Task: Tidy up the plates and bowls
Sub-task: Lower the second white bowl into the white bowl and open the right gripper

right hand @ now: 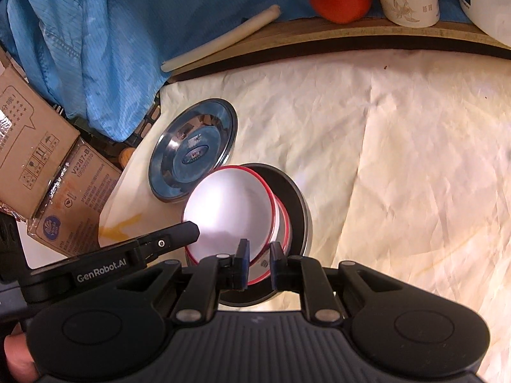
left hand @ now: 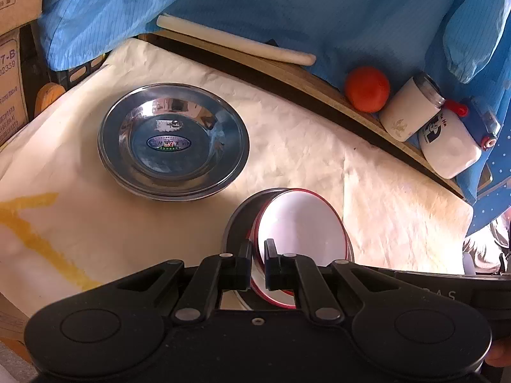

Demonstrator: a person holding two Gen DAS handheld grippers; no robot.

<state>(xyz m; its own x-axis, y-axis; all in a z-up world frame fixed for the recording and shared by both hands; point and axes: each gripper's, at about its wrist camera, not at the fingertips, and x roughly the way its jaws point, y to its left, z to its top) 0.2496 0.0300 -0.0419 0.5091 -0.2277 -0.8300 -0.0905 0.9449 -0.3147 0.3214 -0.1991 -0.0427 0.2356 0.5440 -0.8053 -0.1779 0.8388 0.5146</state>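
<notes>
A white bowl with a red rim is tilted inside a dark metal bowl on the cream cloth. My left gripper is shut on the white bowl's near rim. In the right wrist view the white bowl sits in the dark bowl, and my right gripper straddles the white bowl's rim, jaws close on it. The left gripper's finger reaches in from the left. A stack of shiny steel plates lies left of the bowls, and also shows in the right wrist view.
A wooden ledge at the back holds a white rolling pin, a tomato, a white cup and a white bottle. Blue fabric hangs behind. Cardboard boxes stand at the left.
</notes>
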